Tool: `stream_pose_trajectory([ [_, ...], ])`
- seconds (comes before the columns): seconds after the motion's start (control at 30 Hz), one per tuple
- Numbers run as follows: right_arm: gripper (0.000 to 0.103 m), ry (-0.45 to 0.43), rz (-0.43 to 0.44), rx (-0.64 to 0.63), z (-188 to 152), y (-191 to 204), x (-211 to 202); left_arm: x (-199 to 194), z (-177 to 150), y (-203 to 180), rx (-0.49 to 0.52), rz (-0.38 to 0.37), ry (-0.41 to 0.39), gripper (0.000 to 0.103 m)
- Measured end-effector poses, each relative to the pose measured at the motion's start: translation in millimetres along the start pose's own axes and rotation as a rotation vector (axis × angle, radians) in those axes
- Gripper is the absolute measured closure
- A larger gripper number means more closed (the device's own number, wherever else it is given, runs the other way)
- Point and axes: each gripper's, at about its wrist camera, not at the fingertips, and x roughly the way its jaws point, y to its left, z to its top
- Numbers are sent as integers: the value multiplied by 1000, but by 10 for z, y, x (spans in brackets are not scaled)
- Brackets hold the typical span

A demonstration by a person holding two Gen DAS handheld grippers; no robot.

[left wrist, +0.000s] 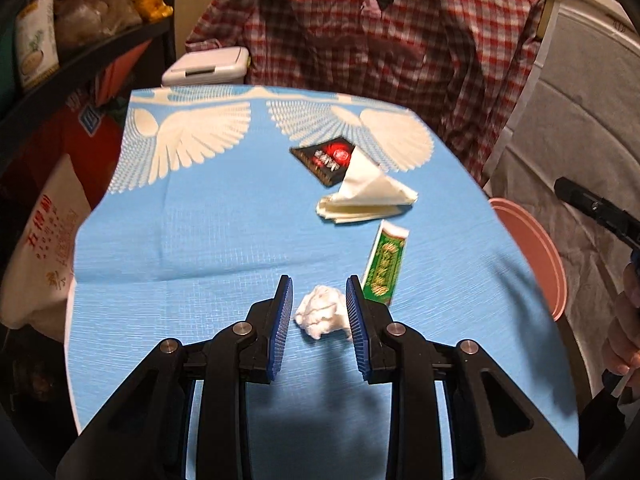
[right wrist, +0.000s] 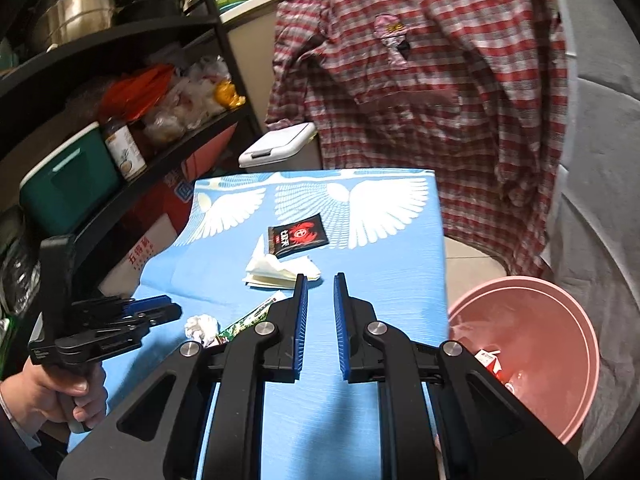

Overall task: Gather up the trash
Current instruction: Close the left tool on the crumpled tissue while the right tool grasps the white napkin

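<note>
Left claw (left wrist: 319, 286) spread, blue pads hanging over the blue table (left wrist: 192, 232), nothing pinched. Crumpled white paper ball (left wrist: 322, 316) seen in the gap between the two pads, lying on the table, apparently untouched by either. Green wrapper (left wrist: 384, 264) just beyond the right pad, stretching away from it. Farther ahead, a folded white napkin (left wrist: 366, 196), and past that a black and red packet (left wrist: 326, 160) with one corner tucked under the napkin.

Right claw (right wrist: 321, 278) slightly apart, a narrow gap between the pads, nothing in it, only bare table (right wrist: 384, 260) beneath. Napkin (right wrist: 276, 270) and black packet (right wrist: 298, 236) ahead and a little left of its tips. Green wrapper (right wrist: 248, 320) and paper ball (right wrist: 202, 328) off to its left, near the left claw (right wrist: 160, 306), itself gripped by a hand (right wrist: 60, 396). Pink bin (right wrist: 532, 344) low to the right, beside the table edge, a red and white carton (right wrist: 490, 362) lying inside. Checked shirt (right wrist: 420, 92) hanging behind the table.
</note>
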Motion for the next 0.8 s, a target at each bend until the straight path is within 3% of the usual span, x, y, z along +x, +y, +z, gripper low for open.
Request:
stream_pose_trajectory([
  [0.17,88,17,18,-17,-29,27,172,166,-62,27,11,-25,43,77],
  [0.3,88,33,37,-37,-51,78,321,247,-87,6,33,-39,73,94],
  [0.37,88,43,50,-60,-72,136,403,253,-83,17,39,-23,80,96],
  [0.63,87,56,99,-119,-22,323,800,46,98,303,-64,-1,-1,97],
  [0.8,66,68,113,-183,52,404,1068,-31,156,498,-121,17,-28,97],
])
